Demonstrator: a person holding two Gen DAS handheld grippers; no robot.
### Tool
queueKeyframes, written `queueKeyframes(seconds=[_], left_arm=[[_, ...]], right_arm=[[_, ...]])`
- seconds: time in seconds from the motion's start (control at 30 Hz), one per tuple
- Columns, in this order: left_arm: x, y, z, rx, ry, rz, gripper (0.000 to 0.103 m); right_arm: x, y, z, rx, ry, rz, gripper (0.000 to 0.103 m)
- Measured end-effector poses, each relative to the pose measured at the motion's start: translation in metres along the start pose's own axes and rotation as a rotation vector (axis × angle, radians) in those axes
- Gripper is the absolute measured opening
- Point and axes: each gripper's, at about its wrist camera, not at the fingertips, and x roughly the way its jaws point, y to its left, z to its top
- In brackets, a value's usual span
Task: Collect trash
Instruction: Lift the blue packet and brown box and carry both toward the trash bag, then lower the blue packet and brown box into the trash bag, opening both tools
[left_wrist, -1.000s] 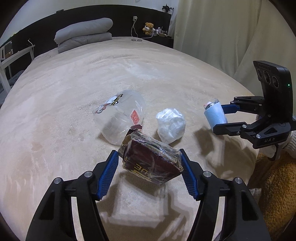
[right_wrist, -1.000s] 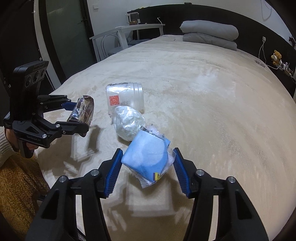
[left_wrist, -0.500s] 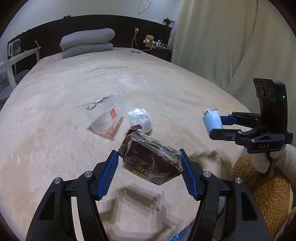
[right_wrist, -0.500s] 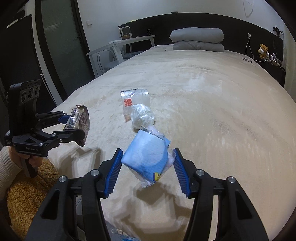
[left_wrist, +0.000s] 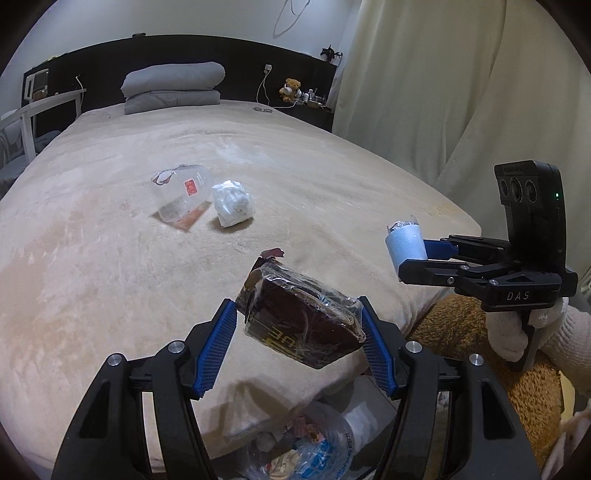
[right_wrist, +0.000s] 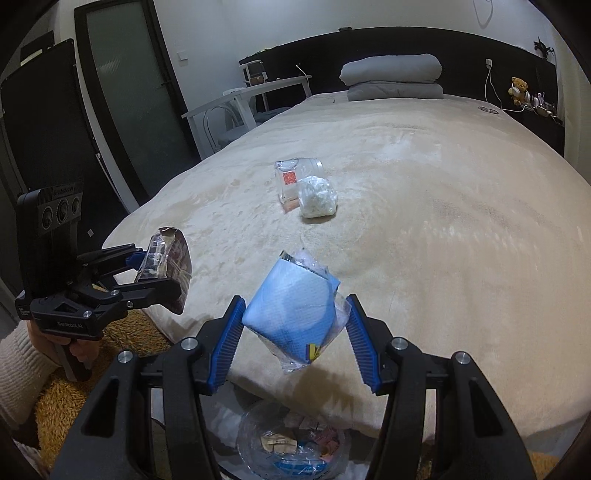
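Observation:
My left gripper (left_wrist: 297, 334) is shut on a dark brown snack packet (left_wrist: 301, 321) in clear wrap, held in the air over the bed's near edge. My right gripper (right_wrist: 293, 325) is shut on a light blue tissue pack (right_wrist: 291, 304) in torn clear plastic. Each gripper shows in the other's view: the right gripper (left_wrist: 406, 254) at the right, the left gripper (right_wrist: 162, 273) at the left. Below both, a bin lined with a clear bag (right_wrist: 291, 443) holds scraps, and the bin (left_wrist: 310, 446) shows under the left fingers too. On the bed lie a clear plastic container (left_wrist: 183, 195) and a crumpled white bag (left_wrist: 232, 203).
The beige bed (left_wrist: 110, 258) fills both views, with folded grey bedding (left_wrist: 173, 86) at the headboard. A cream curtain (left_wrist: 443, 92) hangs on the right. A white desk and chair (right_wrist: 240, 107) and a dark door (right_wrist: 122, 92) stand left. A furry orange rug (right_wrist: 70, 398) lies underfoot.
Both grippers have pulled back from the bed with their loads still held. The container and white bag look farther away, and the lined bin has come into view below.

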Motion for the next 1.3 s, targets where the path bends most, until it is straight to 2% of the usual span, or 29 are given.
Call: queueKeyframes(seconds=[0.43, 0.77, 0.93, 1.3], left_arm=[[-0.026, -0.035, -0.043, -0.040, -0.020, -0.030, 0.064], [-0.028, -0.049, -0.067, -0.093, 0.018, -0.058, 0.064], [-0.022, -0.053, -0.075, -0.117, 0.061, -0.064, 0.064], [0.007, -0.051, -0.101, -0.232, 0.219, -0.060, 0.064]], right_arm=[[-0.034, 0.023, -0.041, 0.029, -0.016, 0.011, 0.055], [-0.037, 0.035, -0.064, 0.065, 0.038, 0.033, 0.055], [-0.029, 0.031, -0.072, 0.103, 0.093, 0.033, 0.055], [0.004, 0.019, -0.096, 0.223, 0.285, 0.057, 0.055]])
